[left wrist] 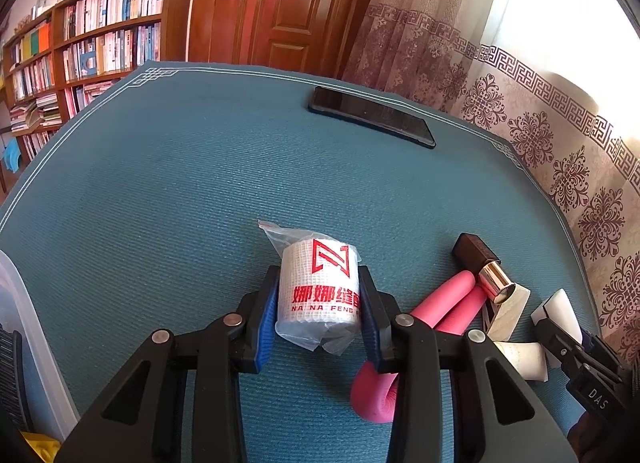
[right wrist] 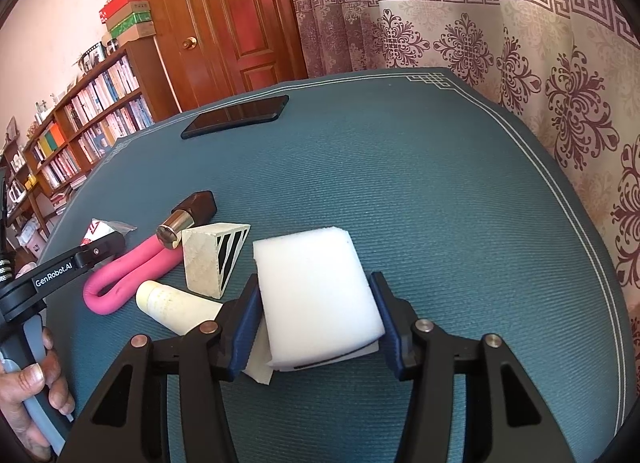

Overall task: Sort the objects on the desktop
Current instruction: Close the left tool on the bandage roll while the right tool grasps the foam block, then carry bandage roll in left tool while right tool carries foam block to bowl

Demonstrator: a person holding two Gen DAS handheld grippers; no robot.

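My left gripper (left wrist: pixel 318 295) is shut on a white bagged roll with red print (left wrist: pixel 320 287) on the blue mat (left wrist: pixel 180 191). My right gripper (right wrist: pixel 316 303) has its jaws around a white foam block (right wrist: pixel 316 291), both pads touching its sides. Beside them lie a pink bent foam tube (right wrist: pixel 128 275), a brown and gold lipstick (right wrist: pixel 188 213), a striped white triangular box (right wrist: pixel 216 259) and a cream tube (right wrist: pixel 172 307). In the left wrist view the pink tube (left wrist: pixel 440 311), lipstick (left wrist: pixel 484 267) and right gripper (left wrist: pixel 556 327) show at the right.
A black phone (left wrist: pixel 372 115) lies at the mat's far edge; it also shows in the right wrist view (right wrist: pixel 236 115). A clear plastic bin (left wrist: pixel 24 327) stands at the left. Curtains (right wrist: pixel 520 55) hang behind the table at the right; a bookshelf (left wrist: pixel 80 51) and door stand behind.
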